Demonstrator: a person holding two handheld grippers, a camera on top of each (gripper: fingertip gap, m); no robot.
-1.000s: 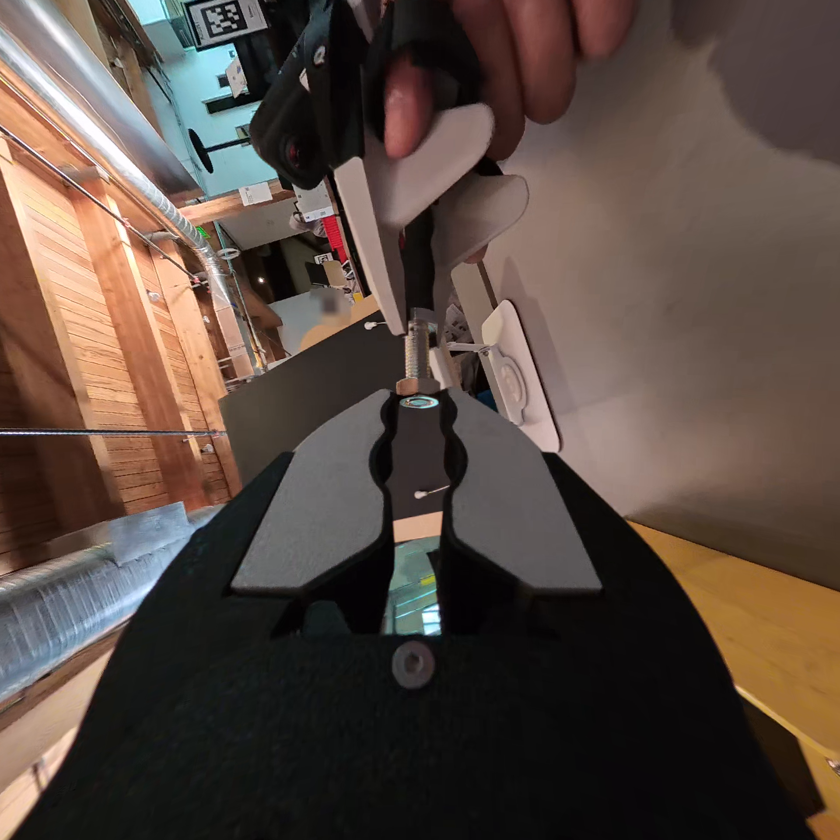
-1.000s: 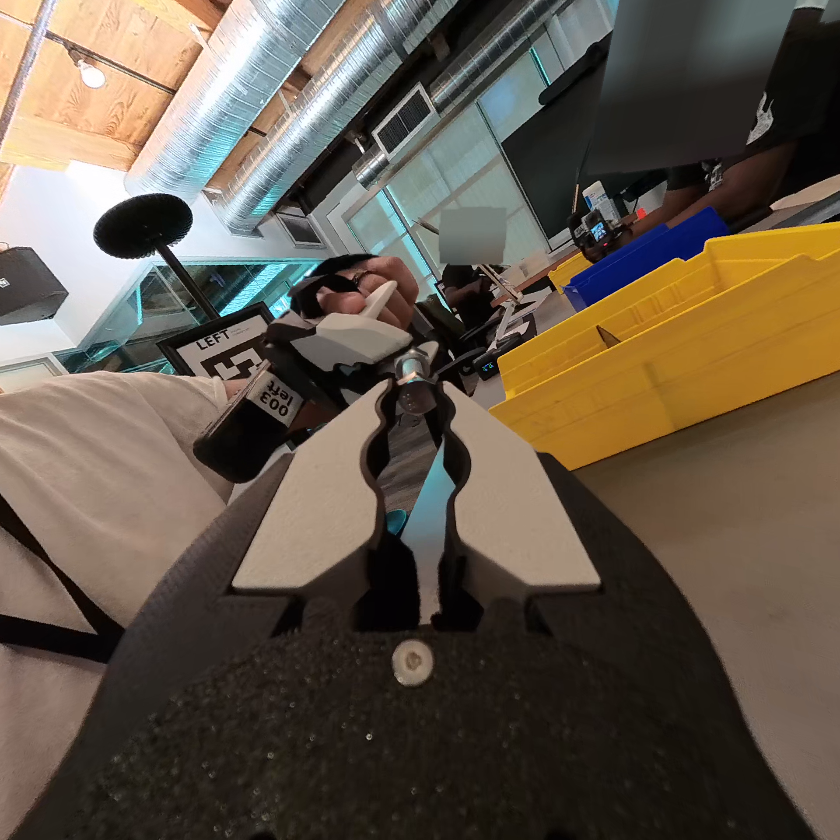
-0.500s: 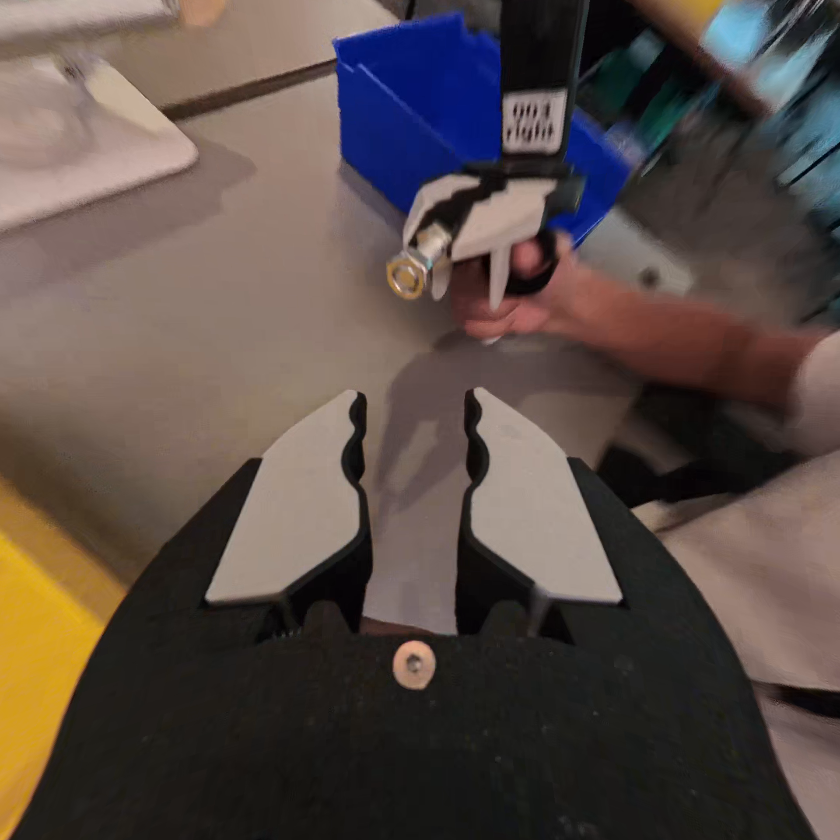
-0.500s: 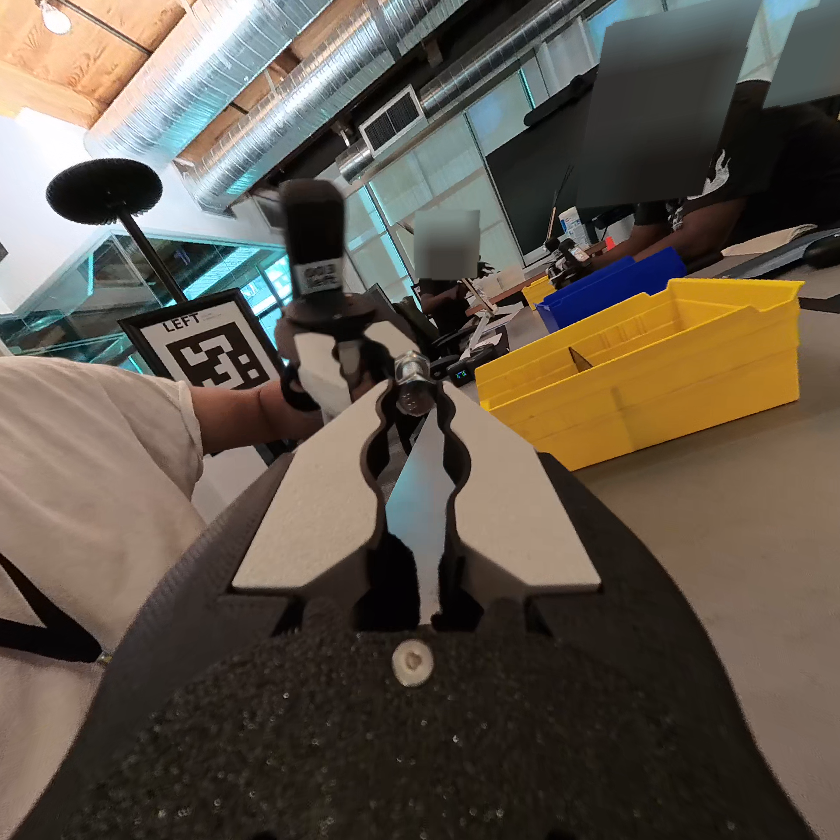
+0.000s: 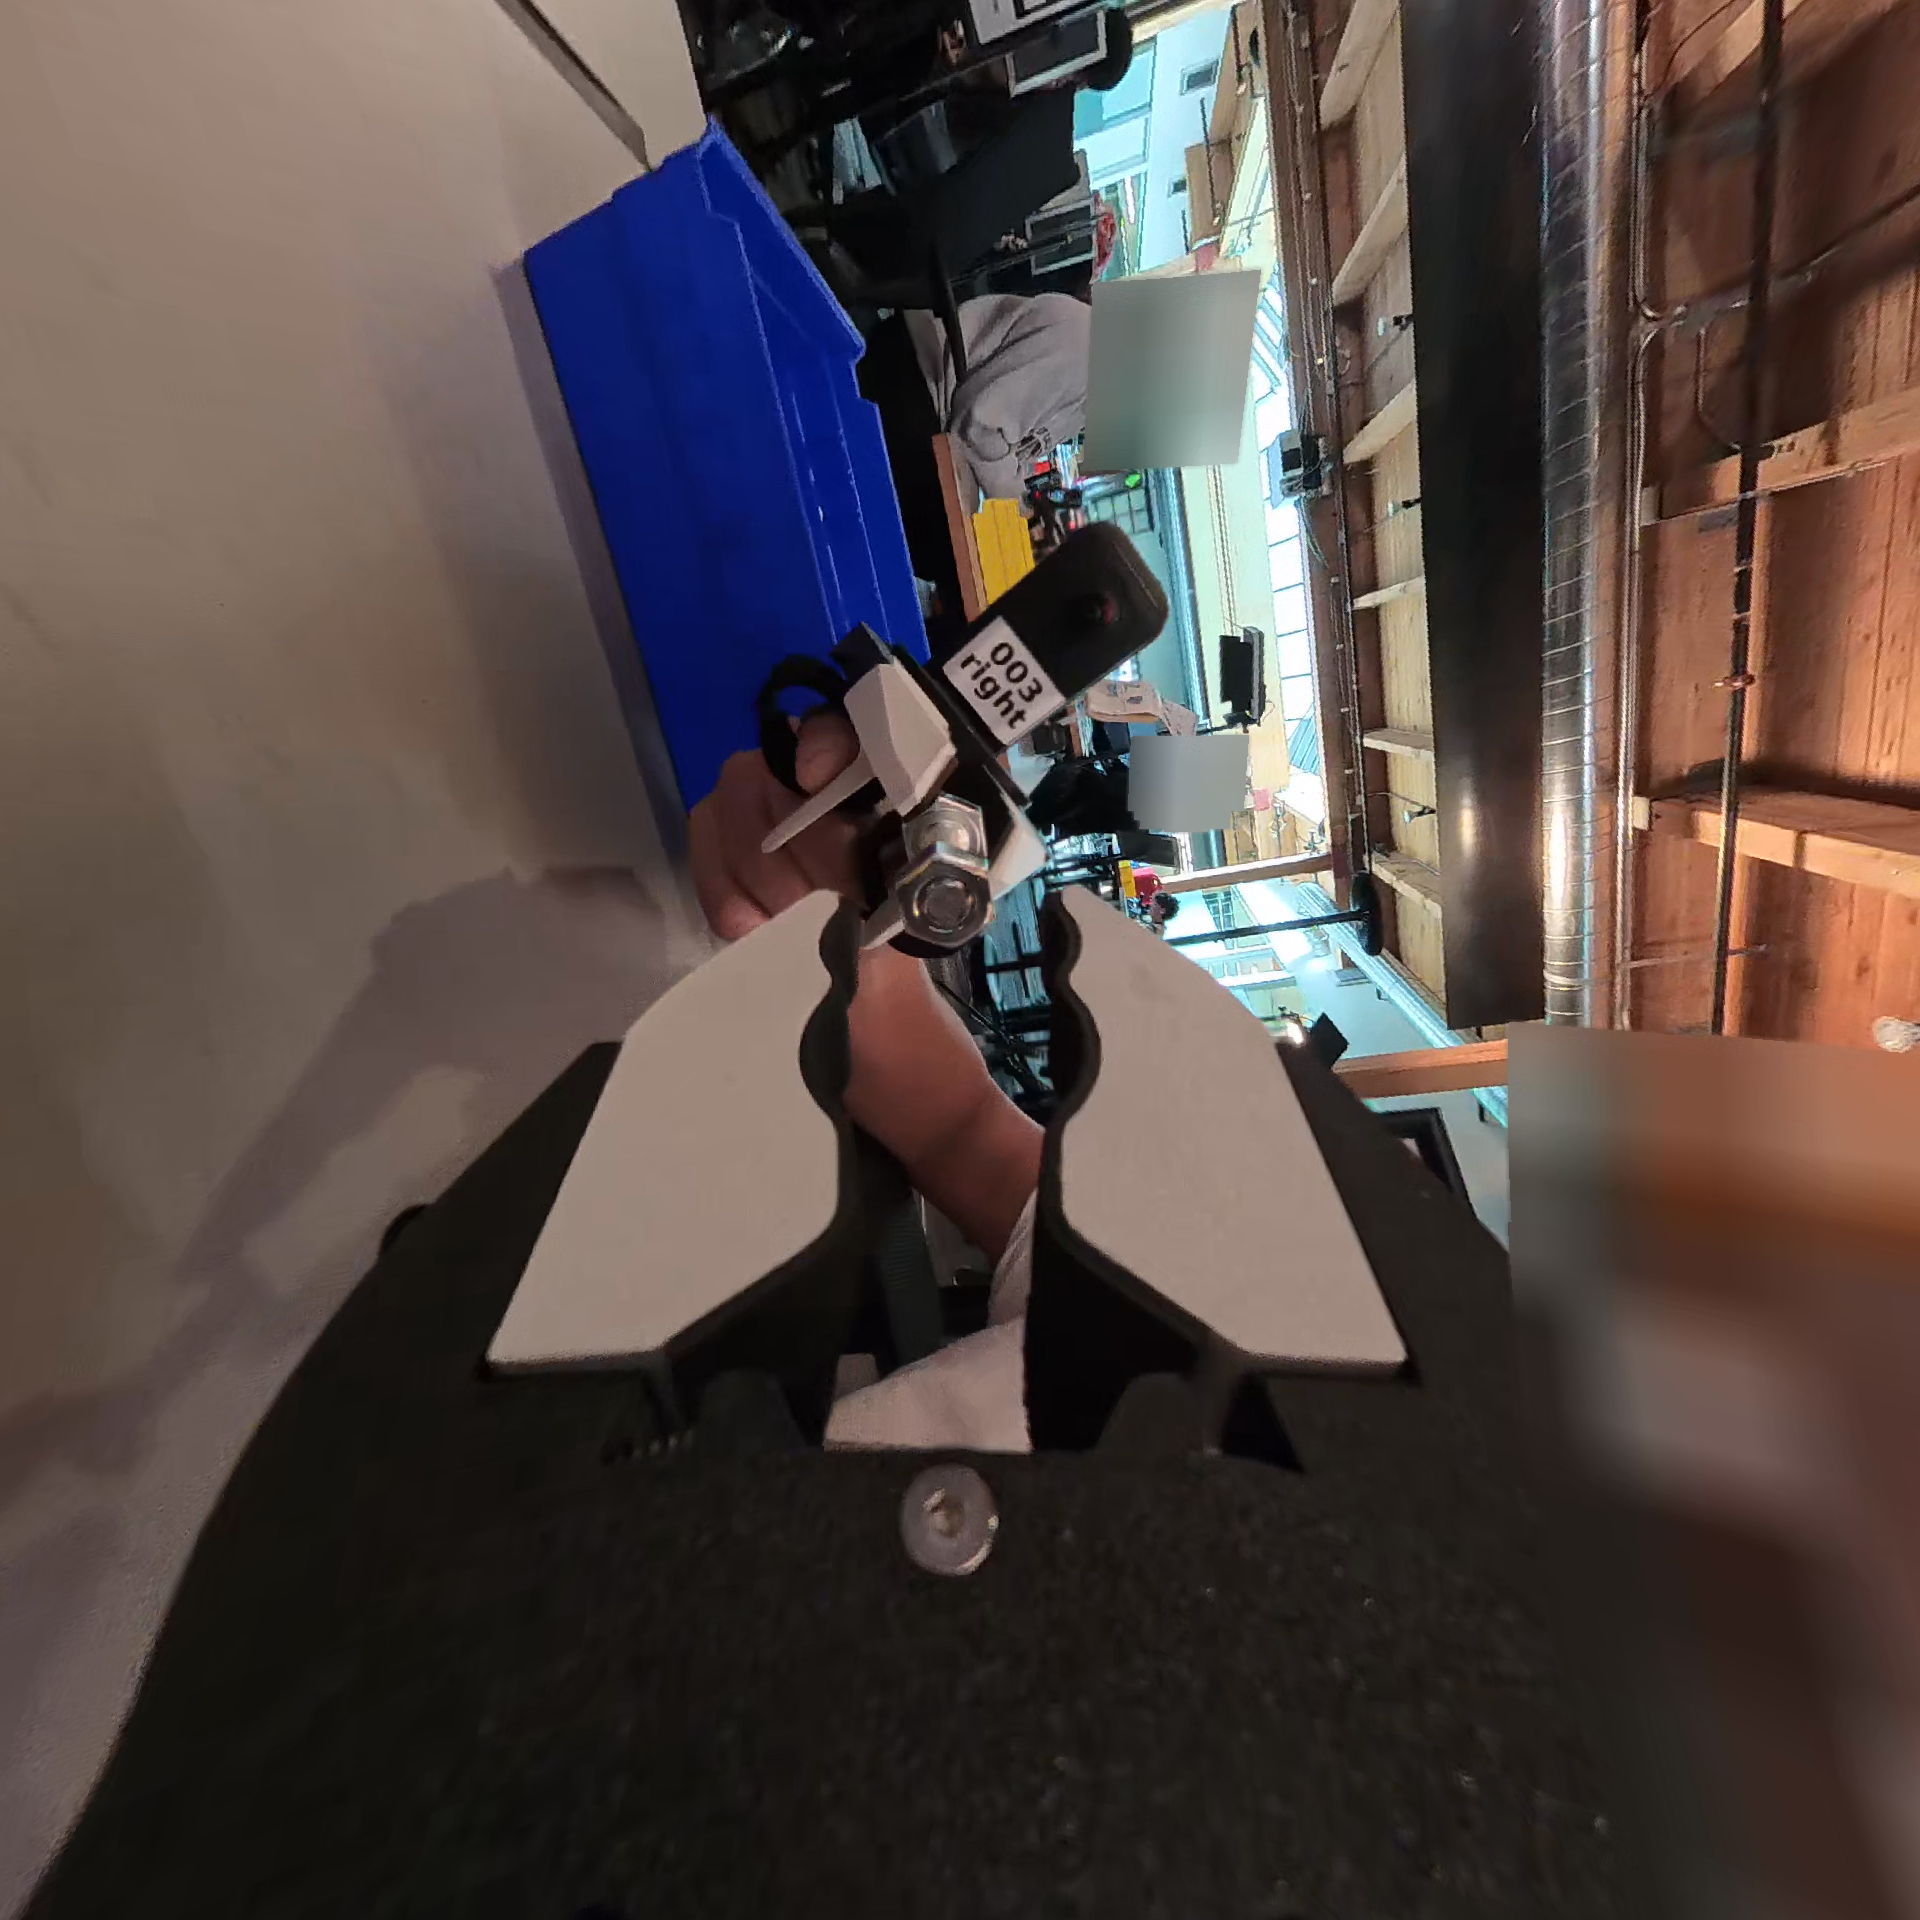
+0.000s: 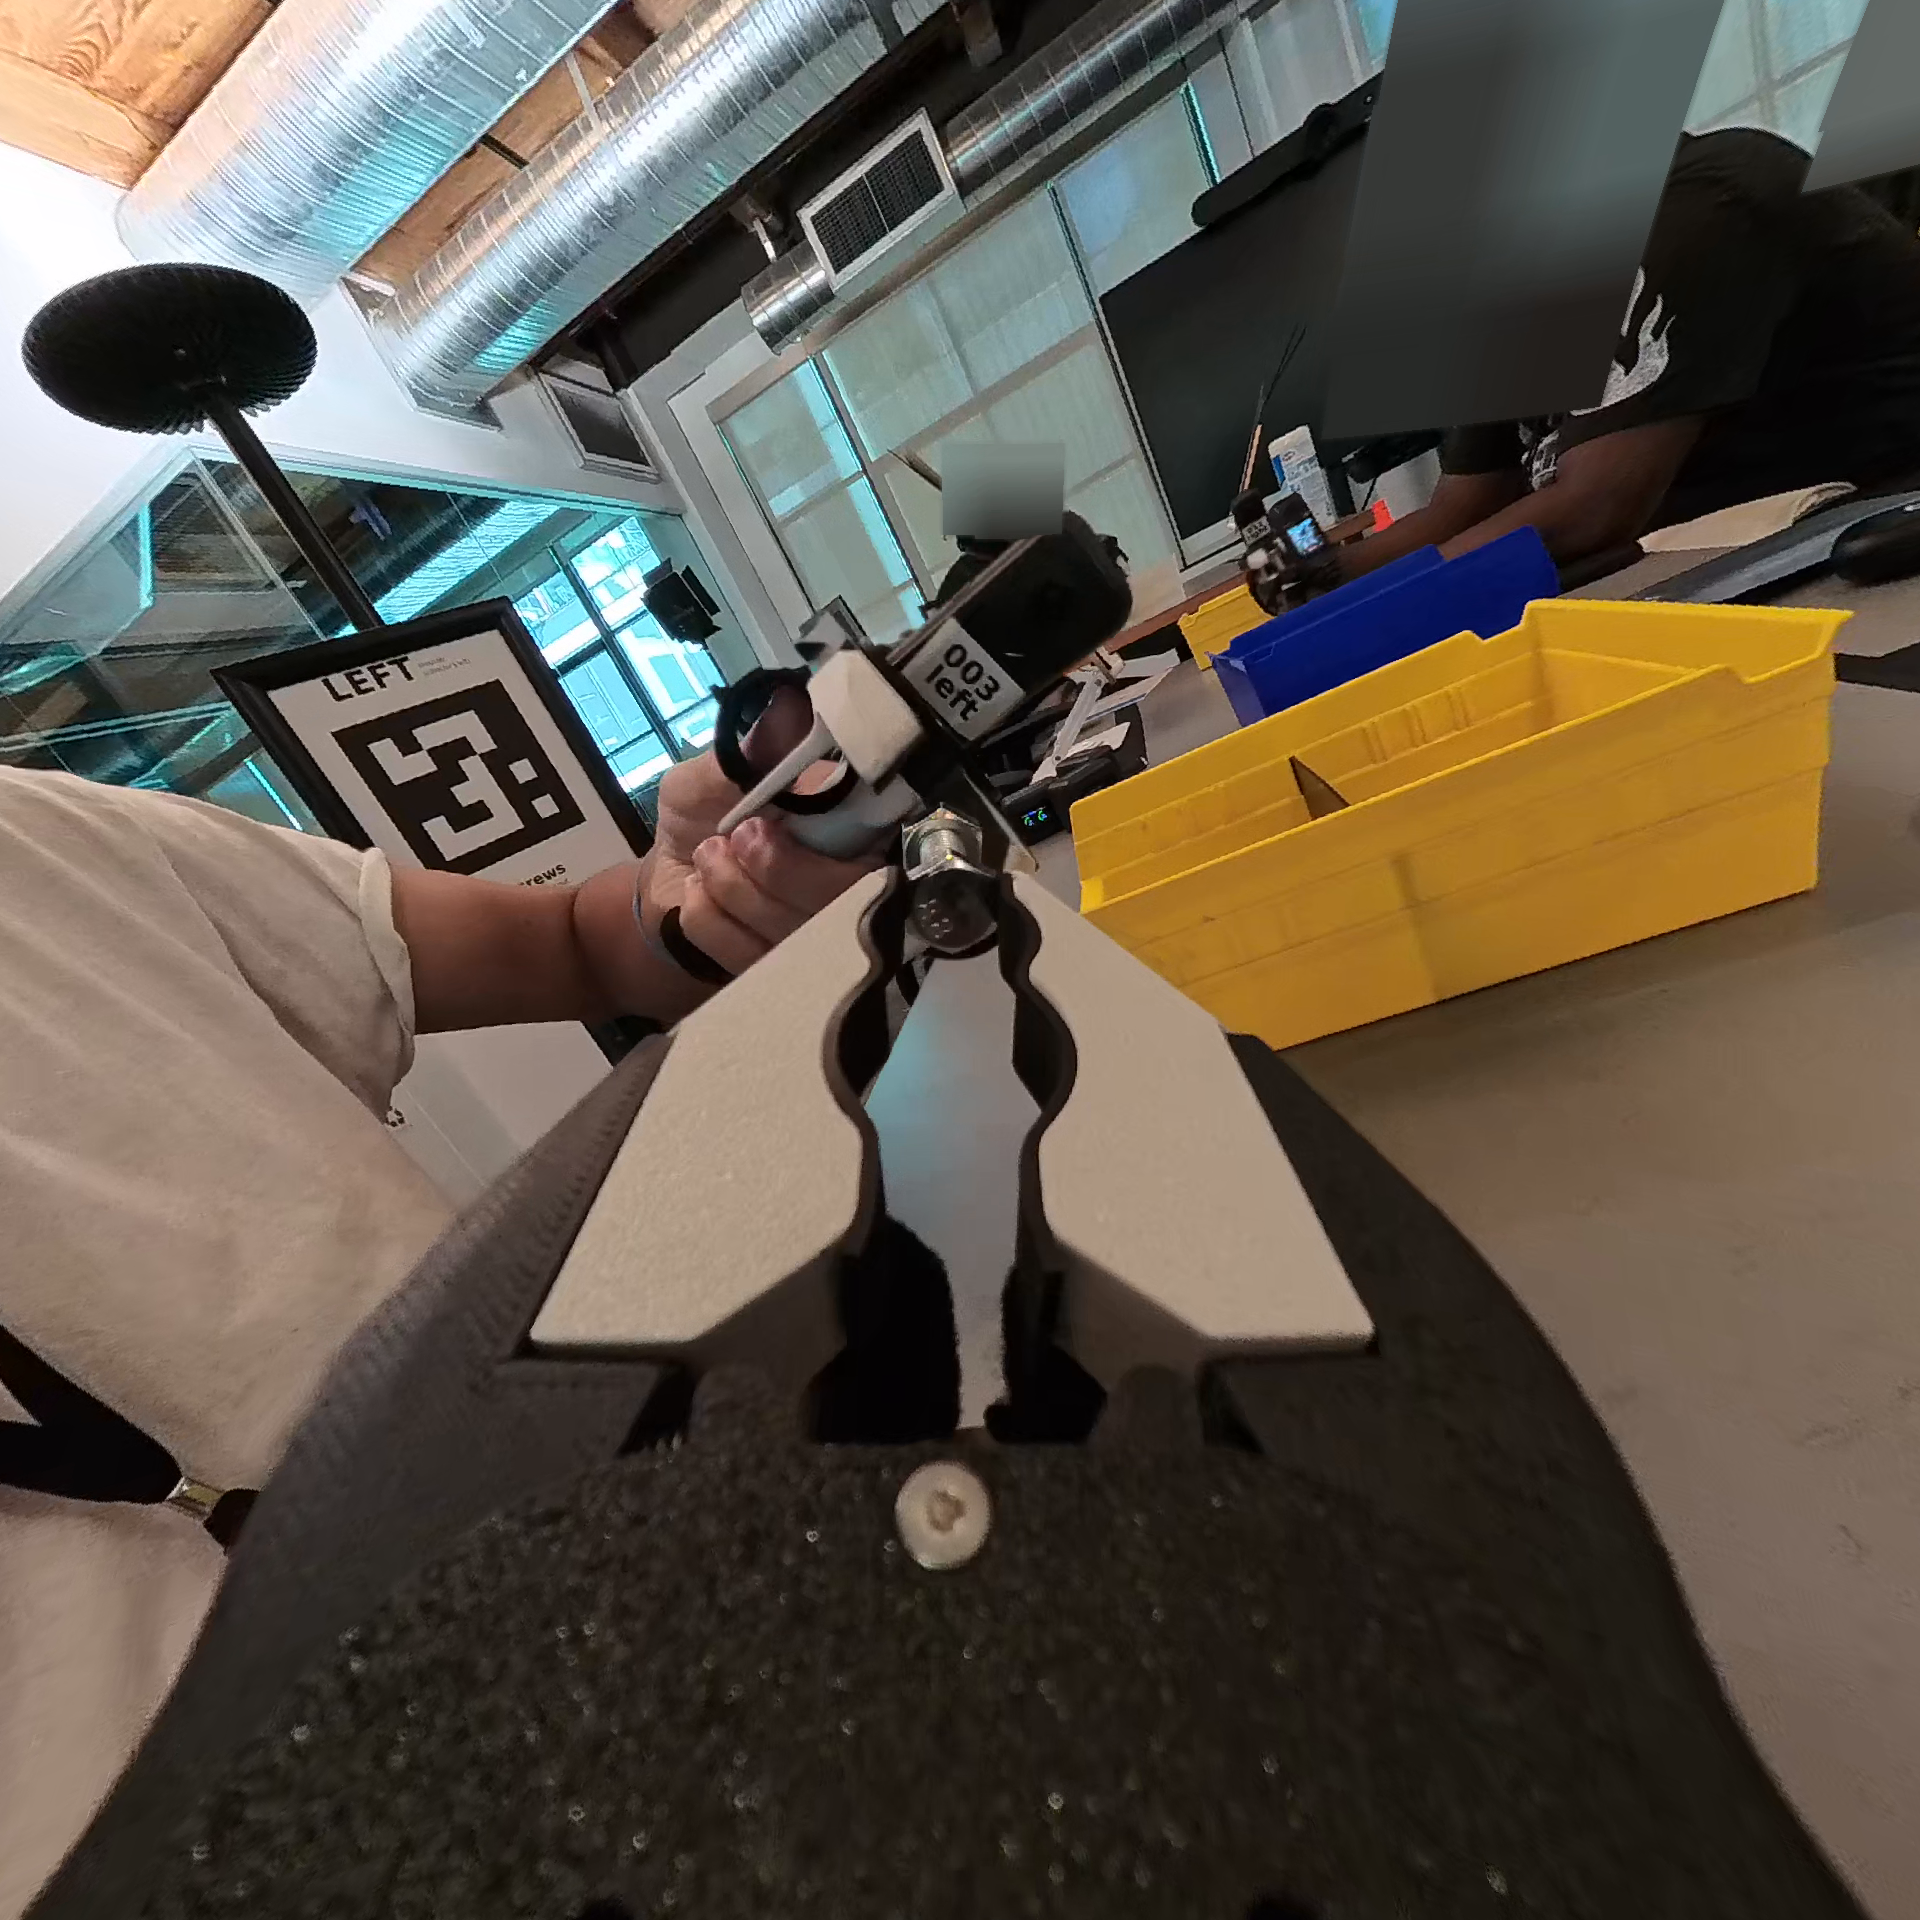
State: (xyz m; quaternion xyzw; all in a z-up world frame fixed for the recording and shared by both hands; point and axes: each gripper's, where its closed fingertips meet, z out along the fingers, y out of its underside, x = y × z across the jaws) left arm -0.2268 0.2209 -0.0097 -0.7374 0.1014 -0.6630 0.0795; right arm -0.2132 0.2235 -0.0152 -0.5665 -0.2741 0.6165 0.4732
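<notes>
Left claw (image 5: pixel 951 920) reopened around nut (image 5: pixel 943 906), right claw (image 6: pixel 943 914) still gripping bolt (image 6: pixel 948 914)

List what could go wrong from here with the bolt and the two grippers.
1. The right gripper holds the bolt only at its fingertips, by the head, so a nudge could twist it loose.
2. The left gripper stands open, with the nut on the bolt's end just at its tips; closing off-centre may push the bolt sideways.
3. Both are held in the air above the table; a dropped bolt could roll away from the yellow bin.
</notes>
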